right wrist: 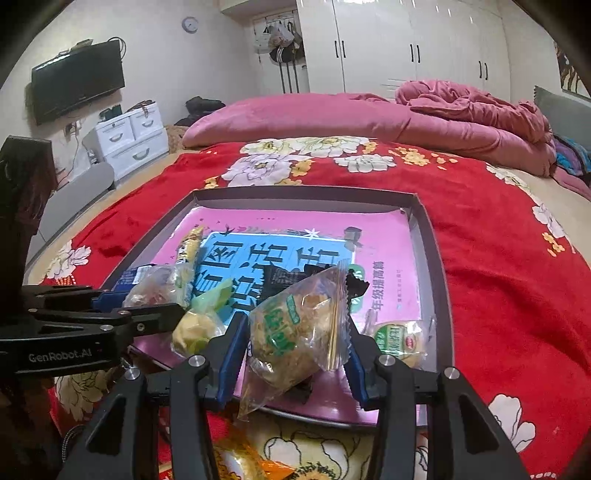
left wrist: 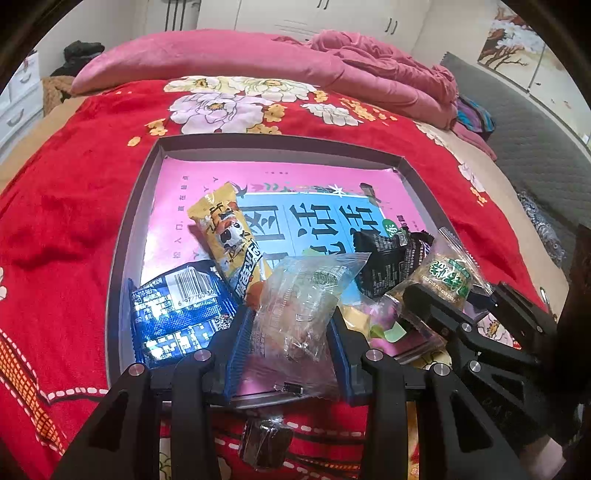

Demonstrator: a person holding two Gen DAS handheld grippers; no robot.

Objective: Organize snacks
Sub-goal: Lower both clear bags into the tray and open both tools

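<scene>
The dark wrapped snack (left wrist: 266,441) is partly hidden behind the left hand-held gripper (left wrist: 288,332), its print unreadable.

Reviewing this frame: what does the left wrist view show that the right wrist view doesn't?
Only the left wrist view shows the blue packet turned barcode up in the tray, and a dark wrapped snack on the red blanket below the tray's near edge. Only the right wrist view shows the television, the wall clock and a round green-labelled snack. Both show the grey tray, the yellow packet, and each gripper closed on a clear bag: left gripper, right gripper.
</scene>
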